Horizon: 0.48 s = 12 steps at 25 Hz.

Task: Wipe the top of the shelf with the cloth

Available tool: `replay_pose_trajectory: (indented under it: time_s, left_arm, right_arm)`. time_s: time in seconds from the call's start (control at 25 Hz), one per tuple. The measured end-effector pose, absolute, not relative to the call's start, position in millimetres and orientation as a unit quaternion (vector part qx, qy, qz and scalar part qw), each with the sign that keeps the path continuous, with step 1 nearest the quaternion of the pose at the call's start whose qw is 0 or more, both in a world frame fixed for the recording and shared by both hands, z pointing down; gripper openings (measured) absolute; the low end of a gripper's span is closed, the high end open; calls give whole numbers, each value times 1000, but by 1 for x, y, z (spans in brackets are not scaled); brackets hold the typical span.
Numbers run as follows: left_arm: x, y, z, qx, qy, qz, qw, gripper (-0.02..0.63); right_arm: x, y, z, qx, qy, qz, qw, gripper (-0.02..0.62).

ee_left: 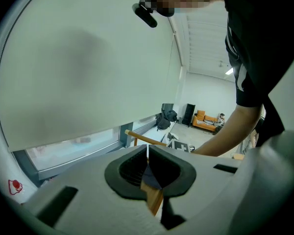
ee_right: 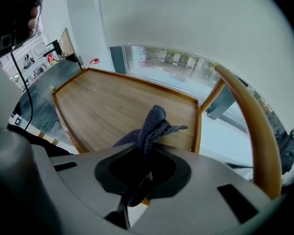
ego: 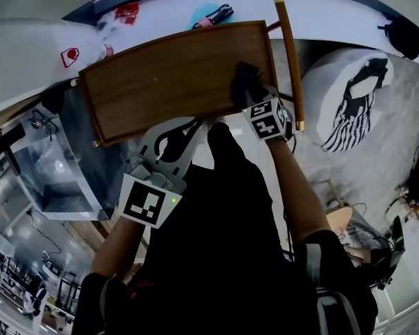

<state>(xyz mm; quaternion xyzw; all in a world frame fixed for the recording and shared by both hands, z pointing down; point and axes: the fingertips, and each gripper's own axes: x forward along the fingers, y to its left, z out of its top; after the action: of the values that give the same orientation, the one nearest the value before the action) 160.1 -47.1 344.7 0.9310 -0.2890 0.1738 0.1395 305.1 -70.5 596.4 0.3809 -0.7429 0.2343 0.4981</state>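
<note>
Left gripper: jaws were pressed together at the near rim of the brown rectangular wooden shelf top. Right gripper: jaws were clamped on the dark grey-blue cloth. The cloth sat bunched on the top, near the right rim. A curved wooden rail ran beyond.

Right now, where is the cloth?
Head view: the cloth is pinched in the right claw, on the shelf top, right end, near the wooden handle.
</note>
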Motion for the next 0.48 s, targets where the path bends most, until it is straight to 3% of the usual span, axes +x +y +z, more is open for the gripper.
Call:
replay_pose_trajectory:
  time_s: [0.24,0.48]
  left_arm:
    - [150,-54,334,932,-294,164,136,28]
    - [131,-65,315,932,-306,156,113,28]
  right_arm:
    - [302,-78,575,394,-745,228,488,41]
    - [283,-97,531,414,-768,234,430,41]
